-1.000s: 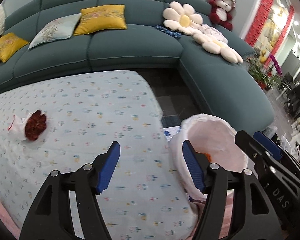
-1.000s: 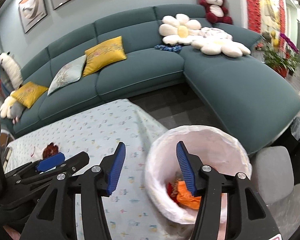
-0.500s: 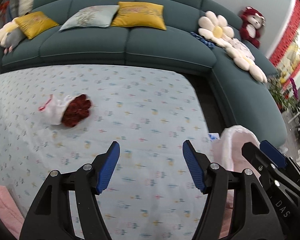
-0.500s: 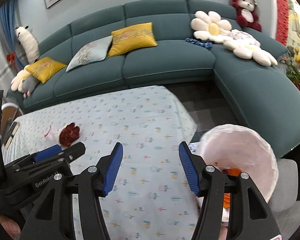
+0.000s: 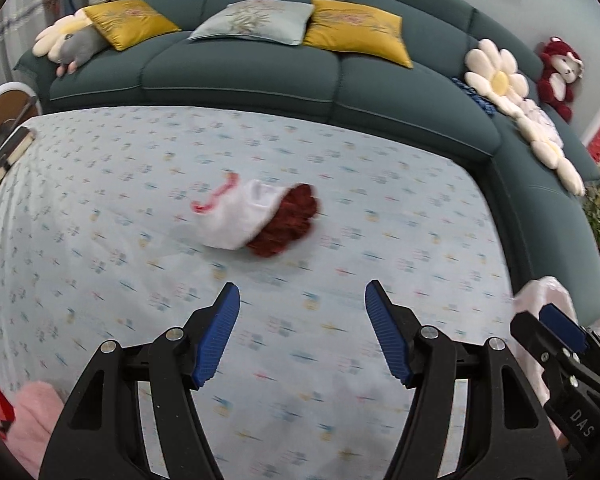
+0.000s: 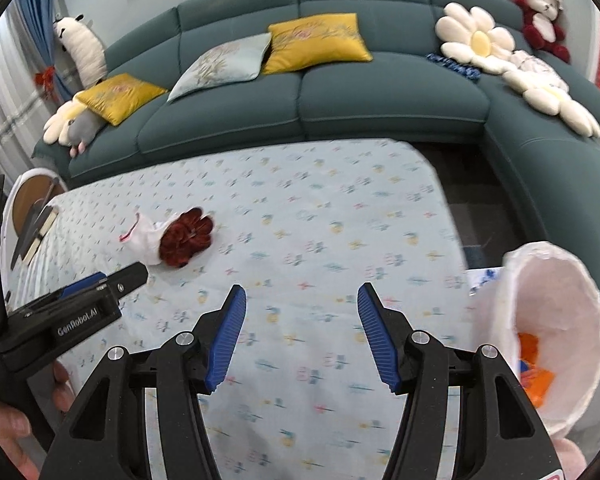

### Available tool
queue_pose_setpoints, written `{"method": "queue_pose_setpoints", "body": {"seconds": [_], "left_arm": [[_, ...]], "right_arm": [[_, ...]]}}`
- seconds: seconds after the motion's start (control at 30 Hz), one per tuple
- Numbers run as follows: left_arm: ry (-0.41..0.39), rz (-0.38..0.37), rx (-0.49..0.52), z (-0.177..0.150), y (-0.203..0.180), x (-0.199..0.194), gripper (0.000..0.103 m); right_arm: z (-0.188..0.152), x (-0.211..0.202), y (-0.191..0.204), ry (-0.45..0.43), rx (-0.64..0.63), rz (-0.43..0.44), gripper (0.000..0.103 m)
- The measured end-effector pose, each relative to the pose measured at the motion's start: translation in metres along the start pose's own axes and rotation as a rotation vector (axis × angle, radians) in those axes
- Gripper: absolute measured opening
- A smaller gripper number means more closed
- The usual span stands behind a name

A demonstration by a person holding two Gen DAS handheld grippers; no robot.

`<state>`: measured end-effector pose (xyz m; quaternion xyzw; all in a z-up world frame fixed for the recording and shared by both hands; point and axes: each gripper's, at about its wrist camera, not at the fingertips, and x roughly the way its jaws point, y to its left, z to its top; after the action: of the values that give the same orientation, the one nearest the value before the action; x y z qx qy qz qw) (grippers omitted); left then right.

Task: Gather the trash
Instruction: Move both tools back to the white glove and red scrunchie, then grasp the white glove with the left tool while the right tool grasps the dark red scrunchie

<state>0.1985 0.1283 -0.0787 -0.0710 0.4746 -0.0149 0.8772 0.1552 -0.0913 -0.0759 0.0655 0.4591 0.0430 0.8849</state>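
A wilted red flower bunch in white wrapping (image 5: 260, 214) lies on the patterned tablecloth (image 5: 100, 240); it also shows in the right wrist view (image 6: 172, 238). My left gripper (image 5: 302, 312) is open and empty, a short way in front of the bunch. My right gripper (image 6: 300, 316) is open and empty over the cloth, right of the bunch. A bin lined with a white bag (image 6: 556, 320) stands at the table's right end and holds orange scraps (image 6: 534, 364).
A teal corner sofa (image 6: 380, 96) with yellow cushions, flower pillows and plush toys wraps the far and right sides. A book (image 5: 4, 160) lies at the table's left edge. Something pink (image 5: 32, 420) sits at the near left corner.
Both grippers have swung left, away from the bin and toward the flower bunch, which now lies close ahead of the left gripper. Both stay open.
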Motion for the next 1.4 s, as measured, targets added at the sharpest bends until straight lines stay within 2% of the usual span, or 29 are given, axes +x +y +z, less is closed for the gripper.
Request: {"method": "queue_pose_setpoints", "body": {"seconds": [0.2, 0.47, 0.53, 0.57, 0.63, 0.67, 0.7, 0.73, 0.87, 1.1, 1.23, 1.3, 1.4], "left_arm": [[0.013, 0.024, -0.028, 0.018, 0.04, 0.024, 0.062], [0.034, -0.026, -0.01, 0.044, 0.062, 0.058, 0.062], [0.045, -0.044, -0.011, 0.049, 0.065, 0.069, 0.057], [0.055, -0.054, -0.014, 0.051, 0.067, 0.074, 0.052], [0.081, -0.085, -0.028, 0.053, 0.073, 0.085, 0.033], [0.09, -0.094, -0.032, 0.054, 0.075, 0.088, 0.019], [0.094, -0.1, -0.037, 0.054, 0.078, 0.091, 0.011], [0.093, -0.105, -0.046, 0.055, 0.081, 0.091, 0.008], [0.062, -0.093, -0.085, 0.055, 0.097, 0.085, 0.007], [0.026, -0.012, -0.186, 0.052, 0.132, 0.073, 0.007], [0.019, 0.049, -0.187, 0.051, 0.146, 0.072, 0.007], [0.023, 0.057, -0.198, 0.05, 0.152, 0.074, 0.007], [0.033, 0.049, -0.221, 0.046, 0.158, 0.078, 0.007]], "right_arm": [[0.005, 0.037, 0.036, 0.054, -0.024, 0.04, 0.057], [0.027, 0.082, 0.075, 0.096, -0.024, 0.08, 0.057], [0.034, 0.093, 0.085, 0.103, -0.029, 0.084, 0.057], [0.037, 0.098, 0.09, 0.107, -0.033, 0.086, 0.057], [0.039, 0.105, 0.098, 0.114, -0.039, 0.089, 0.057], [0.04, 0.109, 0.102, 0.117, -0.044, 0.091, 0.057], [0.042, 0.113, 0.106, 0.122, -0.05, 0.093, 0.057], [0.043, 0.117, 0.11, 0.126, -0.057, 0.093, 0.057], [0.046, 0.133, 0.126, 0.143, -0.08, 0.097, 0.057], [0.052, 0.153, 0.151, 0.151, -0.111, 0.096, 0.056], [0.055, 0.167, 0.164, 0.167, -0.12, 0.101, 0.056], [0.056, 0.174, 0.172, 0.17, -0.139, 0.1, 0.056], [0.055, 0.188, 0.182, 0.197, -0.159, 0.102, 0.049]]}}
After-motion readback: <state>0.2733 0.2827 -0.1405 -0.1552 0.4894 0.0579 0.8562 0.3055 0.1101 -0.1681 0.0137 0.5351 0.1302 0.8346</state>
